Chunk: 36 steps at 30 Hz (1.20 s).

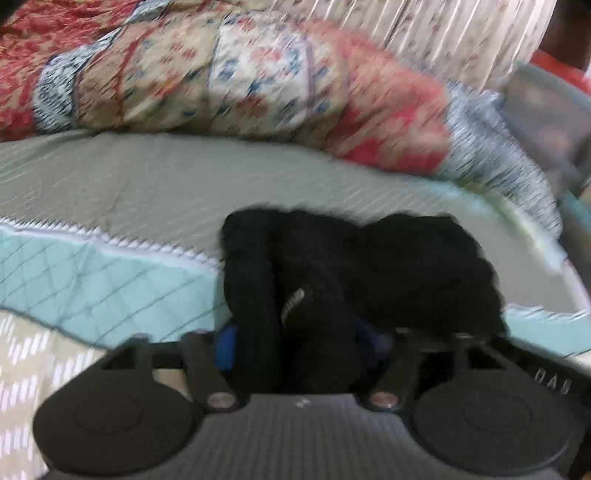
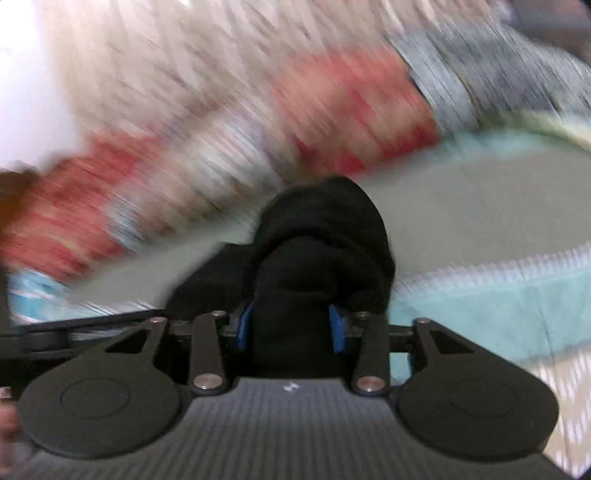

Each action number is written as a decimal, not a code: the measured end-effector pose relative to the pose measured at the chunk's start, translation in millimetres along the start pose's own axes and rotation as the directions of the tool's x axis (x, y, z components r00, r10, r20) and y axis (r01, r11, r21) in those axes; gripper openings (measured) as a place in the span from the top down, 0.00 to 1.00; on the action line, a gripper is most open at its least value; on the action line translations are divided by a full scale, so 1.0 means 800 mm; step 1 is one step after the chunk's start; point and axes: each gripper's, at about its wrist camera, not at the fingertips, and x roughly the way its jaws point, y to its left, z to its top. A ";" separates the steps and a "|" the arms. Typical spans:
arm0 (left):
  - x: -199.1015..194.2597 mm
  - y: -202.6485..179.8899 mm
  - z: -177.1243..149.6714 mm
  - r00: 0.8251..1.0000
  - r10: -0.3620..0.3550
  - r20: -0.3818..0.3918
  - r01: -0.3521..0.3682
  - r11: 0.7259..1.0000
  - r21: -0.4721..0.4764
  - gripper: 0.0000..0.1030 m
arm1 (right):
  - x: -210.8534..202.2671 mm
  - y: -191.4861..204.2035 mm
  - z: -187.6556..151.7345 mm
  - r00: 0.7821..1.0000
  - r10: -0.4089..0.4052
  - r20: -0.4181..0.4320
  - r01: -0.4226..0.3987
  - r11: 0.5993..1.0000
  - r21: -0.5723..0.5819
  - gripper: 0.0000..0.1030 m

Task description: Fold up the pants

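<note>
The black pants (image 1: 388, 266) are bunched in front of my left gripper (image 1: 299, 343), which is shut on a thick wad of the fabric between its blue pads (image 1: 226, 347). In the right wrist view the same black pants (image 2: 325, 236) bulge up over my right gripper (image 2: 291, 328), which is shut on a fold of them between its blue pads (image 2: 337, 328). Both views are motion-blurred. The pants hang over a grey-green bedspread (image 1: 155, 177).
A red, cream and blue patchwork quilt (image 1: 258, 81) is heaped along the far side of the bed. A teal quilted border (image 1: 92, 280) runs below the grey-green area. A pale striped curtain (image 1: 461, 33) hangs behind.
</note>
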 end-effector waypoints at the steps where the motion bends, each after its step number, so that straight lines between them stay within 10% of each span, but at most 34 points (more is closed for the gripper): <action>1: -0.007 0.000 -0.007 1.000 -0.001 0.017 0.001 1.000 -0.005 0.24 | -0.007 -0.003 -0.003 1.000 -0.003 0.015 0.002 1.000 0.023 0.37; 9: -0.113 -0.015 -0.043 0.992 0.115 0.060 -0.115 0.993 -0.007 0.12 | -0.149 0.024 -0.029 0.983 -0.026 0.184 0.022 0.999 0.024 0.20; 36: -0.316 -0.037 -0.257 0.961 0.248 -0.119 -0.243 0.968 0.055 0.00 | -0.306 0.113 -0.213 0.994 -0.100 -0.043 0.101 0.995 0.022 0.16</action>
